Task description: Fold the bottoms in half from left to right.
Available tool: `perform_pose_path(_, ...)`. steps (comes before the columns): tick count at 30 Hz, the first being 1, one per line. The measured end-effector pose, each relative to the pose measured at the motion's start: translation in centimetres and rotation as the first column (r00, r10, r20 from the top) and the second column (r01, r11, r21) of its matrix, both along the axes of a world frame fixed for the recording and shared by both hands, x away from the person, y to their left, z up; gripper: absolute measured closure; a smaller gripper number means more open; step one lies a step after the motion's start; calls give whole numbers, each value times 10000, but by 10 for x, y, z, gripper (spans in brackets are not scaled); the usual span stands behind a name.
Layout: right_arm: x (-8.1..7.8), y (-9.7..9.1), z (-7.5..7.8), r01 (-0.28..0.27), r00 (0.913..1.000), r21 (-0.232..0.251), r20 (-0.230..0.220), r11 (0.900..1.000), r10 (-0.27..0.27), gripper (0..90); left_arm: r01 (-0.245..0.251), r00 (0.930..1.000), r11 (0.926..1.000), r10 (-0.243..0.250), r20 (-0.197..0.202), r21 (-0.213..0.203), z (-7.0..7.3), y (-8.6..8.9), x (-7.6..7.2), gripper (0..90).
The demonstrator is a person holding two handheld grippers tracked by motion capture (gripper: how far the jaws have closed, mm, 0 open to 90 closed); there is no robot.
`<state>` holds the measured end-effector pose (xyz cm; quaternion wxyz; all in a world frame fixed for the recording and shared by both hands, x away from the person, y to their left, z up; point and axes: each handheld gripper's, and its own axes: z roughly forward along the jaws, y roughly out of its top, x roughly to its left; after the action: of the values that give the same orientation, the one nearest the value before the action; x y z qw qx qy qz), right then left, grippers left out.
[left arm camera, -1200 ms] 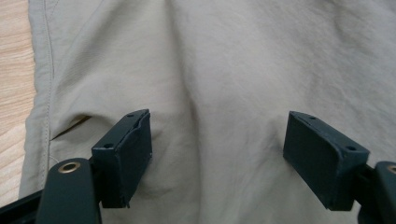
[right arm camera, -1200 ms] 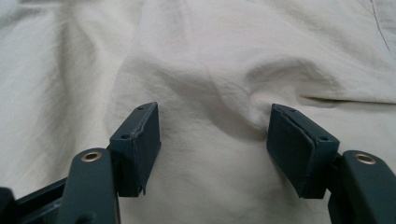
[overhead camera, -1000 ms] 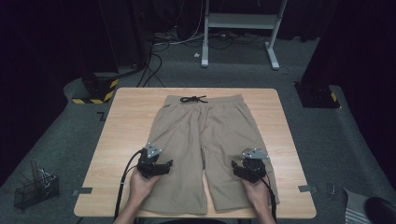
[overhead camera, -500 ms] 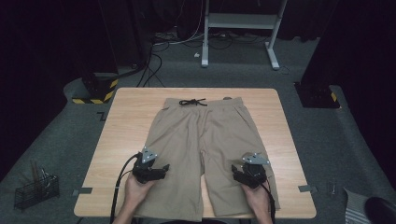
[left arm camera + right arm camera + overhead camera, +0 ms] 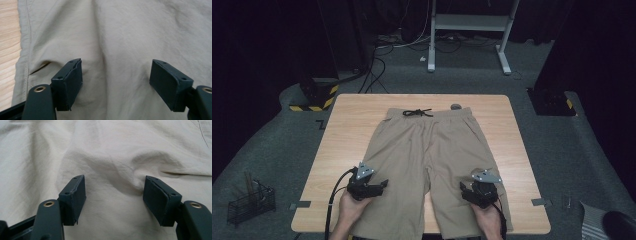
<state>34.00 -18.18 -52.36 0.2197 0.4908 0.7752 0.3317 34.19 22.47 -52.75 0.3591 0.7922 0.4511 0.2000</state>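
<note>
Khaki shorts (image 5: pixel 432 165) lie flat under both wide-spread tools (image 5: pixel 116 82) (image 5: pixel 115 200).

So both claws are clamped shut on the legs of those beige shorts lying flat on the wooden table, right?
Not quite. Both claws are open, not clamped: the left claw and right claw, seen in their own gripper views, have jaws spread wide over the beige shorts, which do lie flat on the wooden table.

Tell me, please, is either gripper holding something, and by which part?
Nothing is held. Left gripper and right gripper have open jaws over the beige shorts.
</note>
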Motion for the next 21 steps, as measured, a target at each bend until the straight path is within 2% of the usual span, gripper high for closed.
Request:
perform_pose_path(9, -17, 2, 0, -72, 10000, -7, 2, 10000, 72, 345, 108, 9999, 9999, -108, 19, 51, 0, 5, -11, 264)
perform_pose_path(12, -20, 3, 0, -188, 9998, -5, 5, 9998, 188, 344, -102, 9999, 9999, 102, -17, 15, 0, 4, -12, 275)
perform_pose_path(16, -17, 2, 3, -327, 9992, 229, -207, 9992, 331, 361, -275, 9991, 9973, 251, -353, -682, 5, 3, -6, 290)
perform_pose_path(20, -12, 6, 19, -564, 9975, 349, 450, 9978, 548, 387, -231, 9995, 9965, 213, -233, -802, 17, -7, 3, 291)
perform_pose_path(21, -8, 7, 23, -618, 9969, 504, 527, 9968, 591, 388, -210, 9996, 9959, 192, -212, -882, 19, -11, 6, 291)
